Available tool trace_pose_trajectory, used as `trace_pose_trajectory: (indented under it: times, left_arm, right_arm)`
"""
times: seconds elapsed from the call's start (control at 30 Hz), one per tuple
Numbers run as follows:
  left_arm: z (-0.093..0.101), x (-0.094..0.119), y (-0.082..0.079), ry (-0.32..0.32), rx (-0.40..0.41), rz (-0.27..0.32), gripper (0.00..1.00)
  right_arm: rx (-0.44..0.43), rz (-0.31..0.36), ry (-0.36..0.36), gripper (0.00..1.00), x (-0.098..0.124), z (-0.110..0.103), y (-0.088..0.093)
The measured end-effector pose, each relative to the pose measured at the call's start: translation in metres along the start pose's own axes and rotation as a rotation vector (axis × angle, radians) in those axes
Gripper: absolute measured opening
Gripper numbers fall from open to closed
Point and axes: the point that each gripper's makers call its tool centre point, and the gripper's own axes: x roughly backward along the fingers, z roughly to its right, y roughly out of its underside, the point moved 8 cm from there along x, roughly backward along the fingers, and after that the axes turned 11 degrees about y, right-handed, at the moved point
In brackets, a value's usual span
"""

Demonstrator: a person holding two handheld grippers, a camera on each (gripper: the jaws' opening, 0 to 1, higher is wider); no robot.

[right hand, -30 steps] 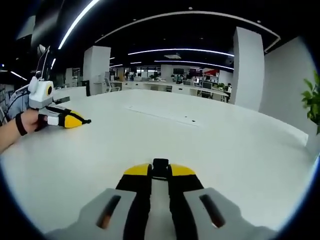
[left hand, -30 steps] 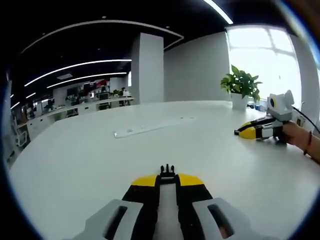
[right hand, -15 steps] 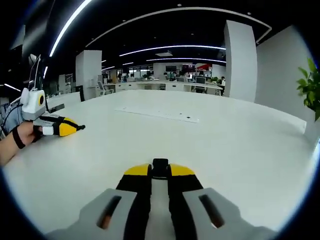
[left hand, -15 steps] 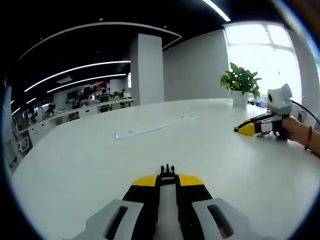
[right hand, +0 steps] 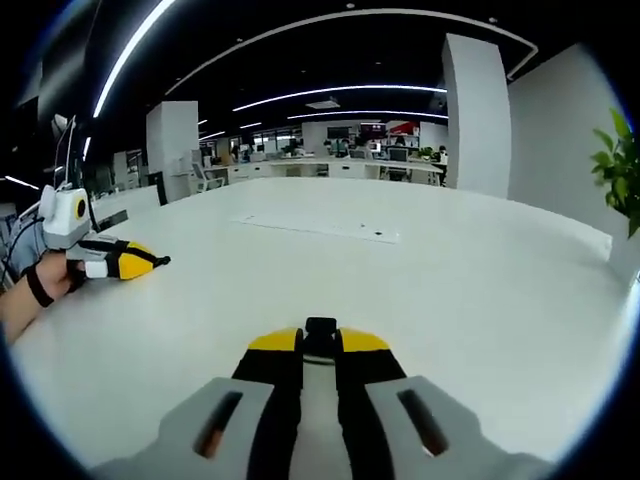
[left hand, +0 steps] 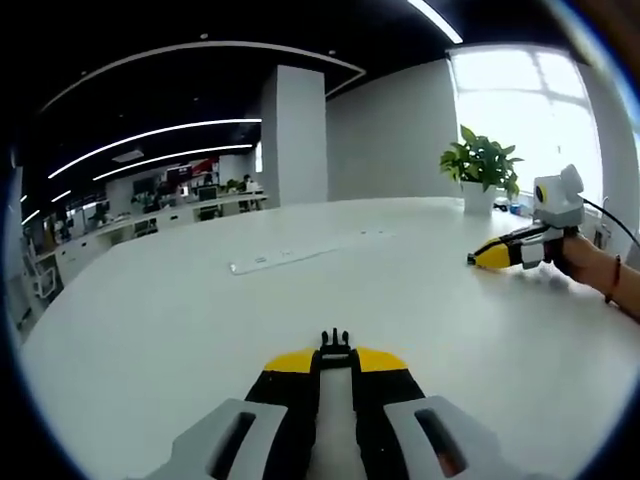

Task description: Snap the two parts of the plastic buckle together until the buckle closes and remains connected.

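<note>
In the left gripper view my left gripper (left hand: 335, 360) is shut on a small black buckle part with prongs (left hand: 335, 342) that sticks out past the yellow fingertips. In the right gripper view my right gripper (right hand: 320, 347) is shut on the other black buckle part (right hand: 320, 332), a blunt block. The two grippers are far apart over the white table (left hand: 180, 330). The right gripper (left hand: 478, 260) shows at the right of the left gripper view, held by a hand. The left gripper (right hand: 155, 263) shows at the left of the right gripper view.
A long flat white strip (left hand: 305, 254) lies in the table's middle, also seen as the strip (right hand: 322, 229). A potted plant (left hand: 484, 172) stands at the table's far edge. A white pillar (right hand: 474, 120) and office desks lie beyond.
Both views have shifted slightly with the hands. The right gripper has lifted a little off the table in the left gripper view. Both grippers stay shut on their buckle parts.
</note>
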Motion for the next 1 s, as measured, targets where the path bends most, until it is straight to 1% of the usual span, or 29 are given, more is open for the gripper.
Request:
trace_pose_trajectory:
  times: [0.1, 0.17, 0.23, 0.3, 0.47, 0.57, 0.67, 0.83, 0.87, 0.9, 0.93, 0.97, 1.0]
  left_arm:
    - [0.000, 0.000, 0.001, 0.002, 0.016, -0.005, 0.11]
    - [-0.001, 0.000, 0.001, 0.004, 0.019, -0.008, 0.11]
    - [-0.001, 0.001, 0.002, 0.010, 0.026, -0.012, 0.11]
    - [-0.001, 0.002, 0.002, 0.009, 0.015, -0.021, 0.11]
    - [0.000, 0.003, 0.002, 0.012, -0.001, -0.029, 0.11]
    - [0.001, 0.003, 0.002, 0.016, -0.008, -0.029, 0.11]
    - [0.002, 0.004, 0.001, 0.020, -0.009, -0.027, 0.11]
    - [0.003, 0.006, 0.001, 0.029, -0.007, -0.020, 0.11]
    - [0.004, 0.006, 0.000, 0.032, -0.008, -0.019, 0.11]
    - [0.003, 0.007, -0.001, 0.034, -0.007, -0.015, 0.11]
    - [0.004, 0.008, -0.002, 0.035, -0.008, -0.014, 0.11]
    - [0.004, 0.008, -0.002, 0.036, -0.010, -0.014, 0.11]
    - [0.004, 0.008, -0.003, 0.037, -0.011, -0.013, 0.11]
  right_arm:
    - [0.016, 0.003, -0.007, 0.11, 0.000, -0.004, 0.000]
    - [0.008, -0.001, -0.012, 0.11, 0.001, -0.006, 0.000]
    - [0.020, 0.011, -0.011, 0.11, 0.003, -0.008, -0.002]
    - [0.022, 0.001, -0.016, 0.11, 0.005, -0.011, -0.004]
    - [0.037, 0.025, -0.020, 0.11, 0.008, -0.015, -0.008]
    - [0.041, 0.048, -0.023, 0.11, 0.010, -0.015, -0.010]
    - [0.039, 0.060, -0.026, 0.11, 0.008, -0.010, -0.012]
    - [0.024, 0.067, -0.034, 0.11, 0.009, -0.009, -0.015]
    - [0.020, 0.073, -0.044, 0.11, 0.010, -0.010, -0.016]
    - [0.011, 0.098, -0.056, 0.11, 0.011, -0.011, -0.018]
    - [0.017, 0.093, -0.065, 0.11, 0.011, -0.010, -0.018]
    - [0.041, 0.090, -0.096, 0.11, 0.012, -0.013, -0.019]
    - [0.029, 0.082, -0.089, 0.11, 0.012, -0.014, -0.019]
